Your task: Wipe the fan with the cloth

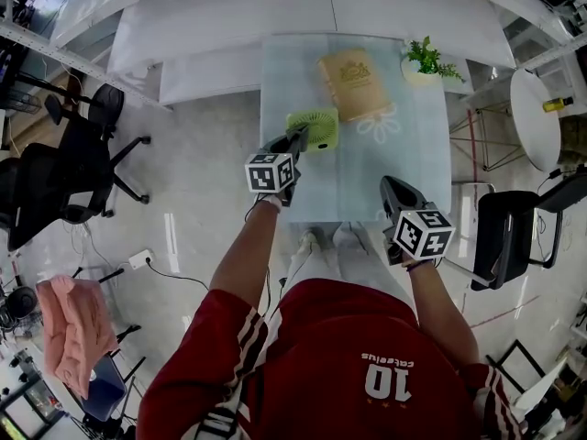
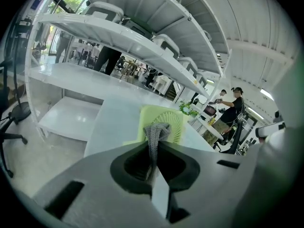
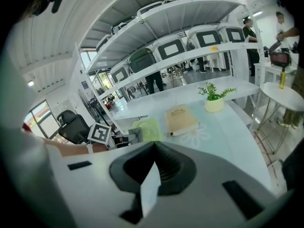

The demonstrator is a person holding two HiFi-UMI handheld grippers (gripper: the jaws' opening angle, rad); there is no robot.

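A small light-green fan point(image 1: 313, 128) stands on the glass table point(image 1: 422, 154), near its left side. In the left gripper view the fan point(image 2: 167, 121) is just past the jaws, grille facing me. My left gripper point(image 1: 297, 137) is at the fan's left edge, shut on a grey cloth point(image 2: 156, 133) that sticks up between the jaw tips against the grille. My right gripper point(image 1: 393, 184) hovers over the table's near right part, apart from the fan point(image 3: 148, 128), shut with nothing in it.
A tan book point(image 1: 353, 82) lies behind the fan and a potted plant point(image 1: 424, 60) stands at the far right corner. Black office chairs point(image 1: 73, 168) are on the left and one point(image 1: 509, 236) on the right. A white shelf unit point(image 1: 229, 26) lies beyond the table.
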